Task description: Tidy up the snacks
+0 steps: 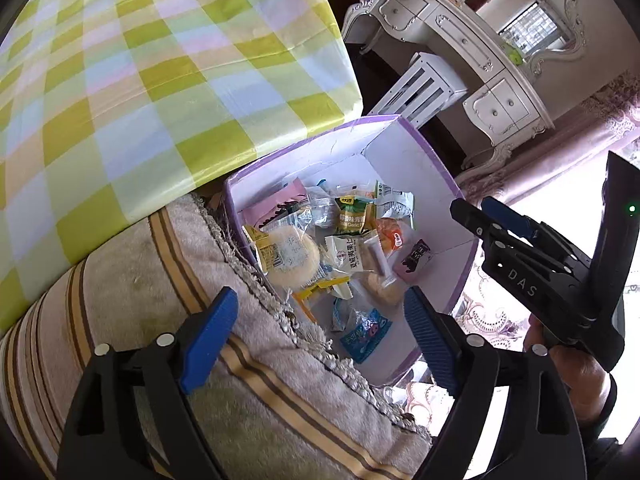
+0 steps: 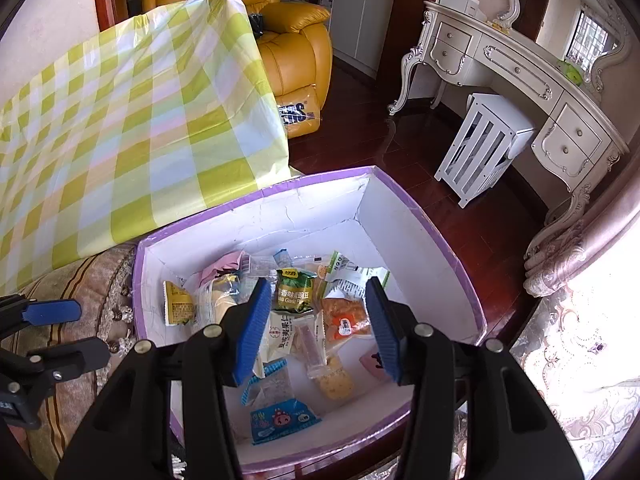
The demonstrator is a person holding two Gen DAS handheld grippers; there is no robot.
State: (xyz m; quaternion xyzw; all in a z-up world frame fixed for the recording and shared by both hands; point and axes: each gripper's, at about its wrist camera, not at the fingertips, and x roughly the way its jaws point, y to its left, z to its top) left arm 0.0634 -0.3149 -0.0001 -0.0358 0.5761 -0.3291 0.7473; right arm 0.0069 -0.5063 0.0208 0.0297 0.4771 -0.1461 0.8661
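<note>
A white box with a purple rim (image 1: 424,148) (image 2: 416,204) holds several wrapped snacks: a green packet (image 2: 294,290), an orange packet (image 2: 344,320), a blue packet (image 2: 280,420), a round pale cake (image 1: 290,258). My left gripper (image 1: 320,320) is open and empty, above the box's near-left edge and the striped cushion. My right gripper (image 2: 318,330) is open and empty, hovering over the snacks inside the box. It also shows in the left wrist view (image 1: 480,212) at the box's right side. The left gripper's fingers (image 2: 52,312) show at the left edge.
A green-checked cloth (image 1: 140,80) (image 2: 120,136) covers a surface beside the box. The box rests by a striped fringed cushion (image 1: 240,380). A white dressing table (image 2: 520,68), a white slatted stool (image 2: 480,148) and a yellow armchair (image 2: 288,40) stand on the dark wooden floor.
</note>
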